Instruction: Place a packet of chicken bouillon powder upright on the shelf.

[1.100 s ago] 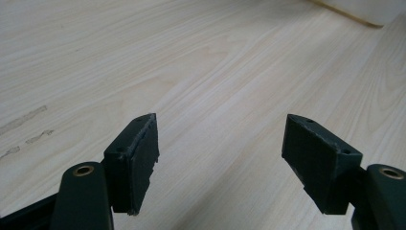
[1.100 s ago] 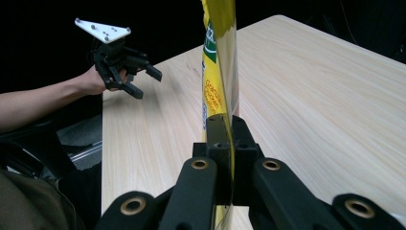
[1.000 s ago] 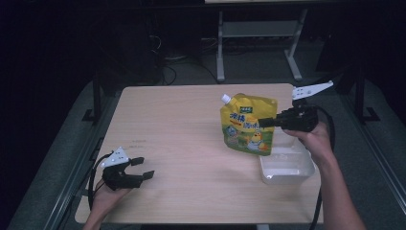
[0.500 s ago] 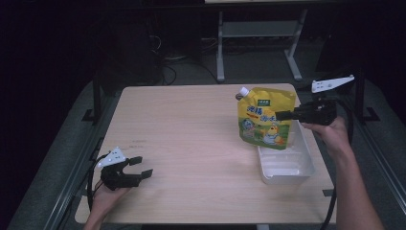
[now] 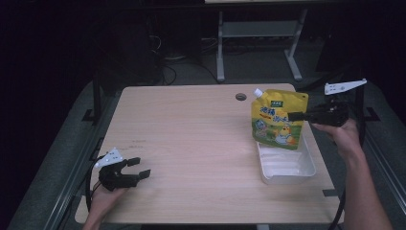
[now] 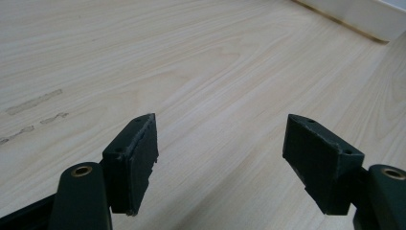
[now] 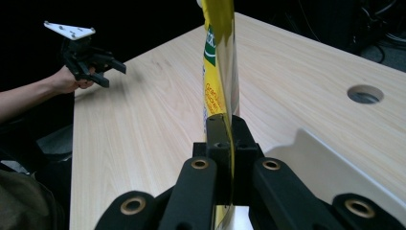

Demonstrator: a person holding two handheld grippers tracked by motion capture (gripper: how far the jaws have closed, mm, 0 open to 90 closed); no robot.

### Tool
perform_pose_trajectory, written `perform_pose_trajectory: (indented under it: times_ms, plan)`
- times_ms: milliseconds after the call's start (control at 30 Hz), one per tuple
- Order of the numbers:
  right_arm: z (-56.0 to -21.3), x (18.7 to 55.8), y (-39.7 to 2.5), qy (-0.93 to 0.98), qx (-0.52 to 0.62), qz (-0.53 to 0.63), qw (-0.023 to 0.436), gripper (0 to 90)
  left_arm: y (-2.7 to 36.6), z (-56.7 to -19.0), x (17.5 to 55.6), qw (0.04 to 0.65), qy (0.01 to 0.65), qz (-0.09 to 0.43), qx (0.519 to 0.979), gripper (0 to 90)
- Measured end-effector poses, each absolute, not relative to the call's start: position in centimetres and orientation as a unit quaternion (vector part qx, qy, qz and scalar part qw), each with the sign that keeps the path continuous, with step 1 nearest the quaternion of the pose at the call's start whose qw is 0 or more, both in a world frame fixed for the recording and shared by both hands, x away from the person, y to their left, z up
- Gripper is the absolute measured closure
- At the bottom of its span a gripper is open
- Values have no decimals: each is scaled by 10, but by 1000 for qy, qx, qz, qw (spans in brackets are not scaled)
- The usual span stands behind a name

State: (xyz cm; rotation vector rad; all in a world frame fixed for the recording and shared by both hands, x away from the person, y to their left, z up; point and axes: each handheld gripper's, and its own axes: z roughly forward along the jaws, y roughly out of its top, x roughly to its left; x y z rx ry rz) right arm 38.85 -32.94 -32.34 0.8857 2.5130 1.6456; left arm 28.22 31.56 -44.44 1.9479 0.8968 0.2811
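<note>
- Hanging upright above the far end of the white tray [image 5: 287,173], the yellow pouch [image 5: 279,120] is held off the counter [image 5: 201,143] at its right edge.
- The right hand-held gripper [image 5: 293,116] is clamped on that edge, with the jaws closed flat against the pouch's side seam, as seen in the right gripper view [image 7: 225,139].
- The pouch's white cap [image 5: 257,92] is pointed up and to the left.
- The left hand-held gripper [image 5: 139,167] is rested low at the near left corner of the counter, with the jaws spread wide and nothing between them.

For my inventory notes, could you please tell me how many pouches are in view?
1: a yellow pouch, held upright over the white tray by the right gripper.
</note>
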Motion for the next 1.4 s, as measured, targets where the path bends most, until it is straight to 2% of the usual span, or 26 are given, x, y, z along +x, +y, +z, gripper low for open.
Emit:
perform_pose_trajectory:
  times_ms: [367,1400]
  plan:
    - [-326,389,-349,800,304,517,25,894,318,-445,282,477,372,111,788,272]
    - [-360,396,-337,806,333,489,15,875,323,-447,283,486,380,104,780,273]
